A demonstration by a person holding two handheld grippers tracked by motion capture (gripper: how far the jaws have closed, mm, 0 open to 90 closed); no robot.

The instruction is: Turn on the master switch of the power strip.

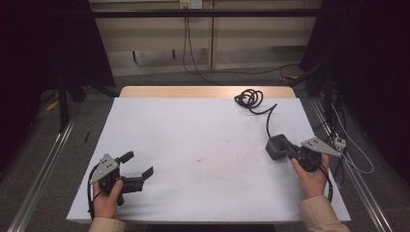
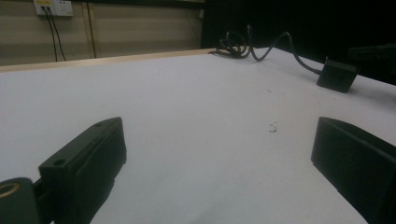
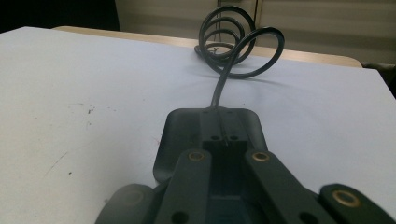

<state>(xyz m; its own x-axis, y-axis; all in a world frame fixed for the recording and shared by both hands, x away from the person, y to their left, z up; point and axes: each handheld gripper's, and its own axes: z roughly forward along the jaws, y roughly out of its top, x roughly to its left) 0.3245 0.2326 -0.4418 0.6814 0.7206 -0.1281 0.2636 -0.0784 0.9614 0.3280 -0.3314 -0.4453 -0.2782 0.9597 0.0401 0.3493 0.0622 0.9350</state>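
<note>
Right tongs (image 1: 285, 151) pinch the black adapter (image 1: 276, 146), coiled cable (image 1: 249, 98) beyond; left tongs (image 1: 140, 164) spread.

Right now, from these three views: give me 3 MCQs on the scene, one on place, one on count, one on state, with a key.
1. Where does the coiled cable lie?
A. far right part of the table
B. near left corner
C. on the floor

2. How many grippers are held over the table?
A. one
B. two
C. three

3. How do the left gripper's jaws stand?
A. shut on the cable
B. shut on nothing
C. open, nothing between them

Key:
1 A: the high view has the coil near the far edge of the table, right of the middle.
2 B: a left gripper and a right gripper, one in each hand.
3 C: the left gripper view has bare white table between the spread jaws; the right gripper sits shut at the black adapter block.
</note>
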